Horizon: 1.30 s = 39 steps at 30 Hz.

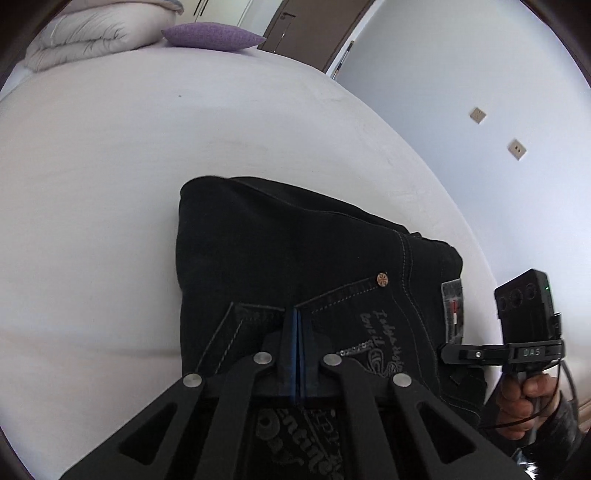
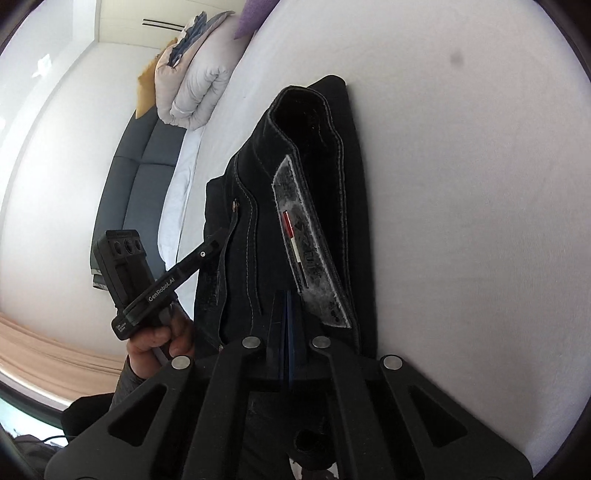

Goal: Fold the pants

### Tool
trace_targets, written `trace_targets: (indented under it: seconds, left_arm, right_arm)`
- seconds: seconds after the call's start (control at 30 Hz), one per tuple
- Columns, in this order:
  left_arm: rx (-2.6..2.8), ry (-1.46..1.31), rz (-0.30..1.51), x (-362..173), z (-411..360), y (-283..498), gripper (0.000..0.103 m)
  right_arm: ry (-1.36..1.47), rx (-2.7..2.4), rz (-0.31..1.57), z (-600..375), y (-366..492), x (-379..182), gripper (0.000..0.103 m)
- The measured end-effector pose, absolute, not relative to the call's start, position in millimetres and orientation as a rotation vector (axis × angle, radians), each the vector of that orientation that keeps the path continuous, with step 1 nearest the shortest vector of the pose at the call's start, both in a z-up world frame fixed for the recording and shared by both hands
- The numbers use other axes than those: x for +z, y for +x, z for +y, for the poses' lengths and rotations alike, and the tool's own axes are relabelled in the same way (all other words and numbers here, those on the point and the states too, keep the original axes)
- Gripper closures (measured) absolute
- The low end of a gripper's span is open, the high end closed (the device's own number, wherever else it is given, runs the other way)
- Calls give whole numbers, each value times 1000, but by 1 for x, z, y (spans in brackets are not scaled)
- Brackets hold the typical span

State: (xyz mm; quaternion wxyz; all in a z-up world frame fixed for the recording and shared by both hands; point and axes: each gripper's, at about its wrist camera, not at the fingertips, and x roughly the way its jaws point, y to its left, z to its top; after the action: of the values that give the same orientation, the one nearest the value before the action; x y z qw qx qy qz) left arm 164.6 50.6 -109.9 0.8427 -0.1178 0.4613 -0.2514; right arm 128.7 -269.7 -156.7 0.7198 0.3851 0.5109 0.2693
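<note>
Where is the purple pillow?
In the left wrist view the purple pillow lies at the far end of the bed, beside the folded white duvet, beyond the pants.

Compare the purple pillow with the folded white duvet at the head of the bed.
The purple pillow is small, flat and evenly coloured; the white duvet is bulky, puffy and folded into layers. The pillow lies directly on the white mattress, while the duvet stacks higher beside it. Both are soft bedding, lying far from the black jeans.
</note>
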Motion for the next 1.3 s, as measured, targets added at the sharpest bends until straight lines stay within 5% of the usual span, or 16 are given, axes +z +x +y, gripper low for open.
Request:
trace_targets:
  seconds: [0.2,0.63,1.3]
  left_arm:
    - [-545,-427,961,-116,80,130,103]
    - [-469,-254,930,-126,58,33,103]
    - [-452,-252,881,-113,69,41,96]
  right_arm:
    - [849,591,1121,-269,136,-158,103]
    - [810,601,1078,-261,130,-157,103]
    - [591,630,844,-278,48,-127,101]
